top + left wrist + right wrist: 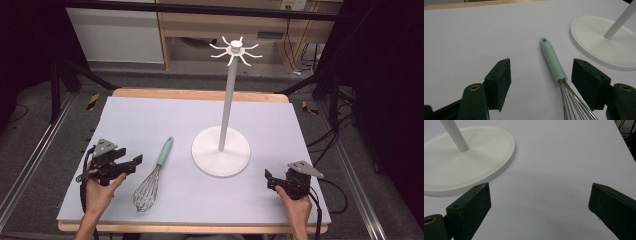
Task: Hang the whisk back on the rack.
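High view overhead, facing forward; gripper views low, close (shared: white stand base [599,42]).

No readable text, labels, brands, numbers or signs appear on anything in these views.

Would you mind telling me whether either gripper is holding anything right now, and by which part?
Nothing is held. The left gripper has open fingers either side of the whisk handle without touching it; the right gripper is open over bare table.

Wire whisk [150,183] (matt plastic handle)
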`<state>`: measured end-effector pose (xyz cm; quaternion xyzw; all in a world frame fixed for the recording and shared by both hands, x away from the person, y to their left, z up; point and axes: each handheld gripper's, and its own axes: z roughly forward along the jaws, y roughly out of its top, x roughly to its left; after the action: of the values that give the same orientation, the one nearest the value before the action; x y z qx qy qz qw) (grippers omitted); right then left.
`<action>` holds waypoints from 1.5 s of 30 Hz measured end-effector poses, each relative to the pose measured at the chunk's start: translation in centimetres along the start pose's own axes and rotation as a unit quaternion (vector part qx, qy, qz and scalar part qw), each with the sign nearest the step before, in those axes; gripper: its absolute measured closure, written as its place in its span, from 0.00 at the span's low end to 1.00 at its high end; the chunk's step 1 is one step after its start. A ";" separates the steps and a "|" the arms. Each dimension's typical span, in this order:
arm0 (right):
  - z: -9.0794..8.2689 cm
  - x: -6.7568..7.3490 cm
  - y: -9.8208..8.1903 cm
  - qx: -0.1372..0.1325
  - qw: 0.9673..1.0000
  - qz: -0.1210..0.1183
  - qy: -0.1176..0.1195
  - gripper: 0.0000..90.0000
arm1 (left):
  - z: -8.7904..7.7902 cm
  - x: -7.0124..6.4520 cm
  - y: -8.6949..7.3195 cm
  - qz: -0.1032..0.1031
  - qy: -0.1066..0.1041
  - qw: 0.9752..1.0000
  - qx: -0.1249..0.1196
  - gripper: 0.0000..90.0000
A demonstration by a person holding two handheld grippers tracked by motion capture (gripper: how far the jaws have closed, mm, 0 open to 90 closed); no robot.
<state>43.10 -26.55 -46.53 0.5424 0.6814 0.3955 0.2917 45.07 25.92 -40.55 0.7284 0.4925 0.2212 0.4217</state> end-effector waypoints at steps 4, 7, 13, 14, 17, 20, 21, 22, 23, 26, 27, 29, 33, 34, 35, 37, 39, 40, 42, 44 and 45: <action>0.0 0.0 0.0 0.000 1.000 0.001 0.001 0.05 | 0.3 -0.3 0.7 0.011 -0.006 1.000 0.007 0.38; 0.0 -0.1 0.1 0.001 1.000 0.000 0.002 0.05 | 0.4 -0.6 1.0 0.014 -0.008 1.000 0.010 0.39; -0.2 -0.1 0.1 -0.001 1.000 -0.004 0.002 0.05 | 0.9 -1.2 2.3 0.021 -0.007 1.000 0.013 0.39; -0.2 -0.2 0.2 -0.002 1.000 -0.003 0.002 0.05 | 0.9 -1.3 2.4 0.022 -0.008 1.000 0.015 0.39; -0.3 -0.2 0.2 0.000 1.000 -0.001 0.005 0.05 | 1.5 -1.6 3.0 0.028 -0.007 0.999 0.022 0.39; -0.3 -0.3 0.2 -0.002 1.000 -0.003 0.005 0.05 | 2.0 -1.9 3.3 0.030 -0.010 0.999 0.027 0.40; -0.3 -0.3 0.2 -0.003 1.000 -0.002 0.005 0.05 | 2.0 -1.9 3.3 0.030 -0.010 0.999 0.027 0.40; -0.3 -0.3 0.2 -0.003 1.000 -0.002 0.005 0.05 | 2.2 -1.9 3.3 0.032 -0.010 0.999 0.031 0.40; -0.3 -0.3 0.2 -0.004 1.000 -0.001 0.006 0.06 | 2.4 -2.1 3.4 0.034 -0.010 0.999 0.035 0.40; -0.3 -0.3 0.2 -0.004 1.000 -0.002 0.006 0.06 | 2.8 -2.2 3.7 0.039 -0.010 0.998 0.046 0.40; -0.3 -0.3 0.2 -0.003 1.000 -0.003 0.007 0.06 | 3.1 -2.3 3.8 0.041 -0.011 0.998 0.054 0.40; -0.3 -0.3 0.2 -0.002 1.000 -0.004 0.007 0.06 | 3.3 -2.4 3.9 0.044 -0.012 0.997 0.060 0.41; -0.3 -0.3 0.3 -0.001 1.000 -0.003 0.007 0.06 | 4.0 -2.6 3.9 0.050 -0.011 0.996 0.077 0.41; -0.3 -0.3 0.3 -0.001 1.000 -0.003 0.007 0.06 | 4.0 -2.6 3.9 0.050 -0.011 0.996 0.077 0.41; -0.2 -0.3 0.3 -0.001 1.000 -0.004 0.007 0.06 | 4.3 -2.7 3.9 0.052 -0.010 0.995 0.087 0.42; -0.2 -0.2 0.3 0.001 1.000 -0.004 0.008 0.06 | 4.6 -2.7 3.9 0.053 -0.010 0.994 0.096 0.42; -0.1 -0.2 0.3 0.000 1.000 -0.007 0.007 0.06 | 5.0 -2.8 3.9 0.055 -0.010 0.993 0.103 0.43; -0.1 -0.2 0.3 0.002 1.000 -0.007 0.008 0.06 | 5.2 -2.8 3.9 0.055 -0.011 0.992 0.109 0.43; -0.2 -0.1 0.3 0.003 1.000 -0.005 0.010 0.06 | 5.6 -2.9 3.9 0.057 -0.010 0.992 0.116 0.44; -0.2 -0.1 0.4 0.003 1.000 -0.005 0.010 0.06 | 5.9 -3.0 3.8 0.058 -0.011 0.991 0.122 0.45; -0.2 -0.1 0.4 0.002 1.000 -0.007 0.009 0.06 | 6.1 -3.0 3.8 0.059 -0.010 0.990 0.126 0.45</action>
<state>43.14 -26.64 -46.13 0.5347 0.6886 0.3969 0.2872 50.28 20.18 -40.45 0.8061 0.4679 0.1742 0.3176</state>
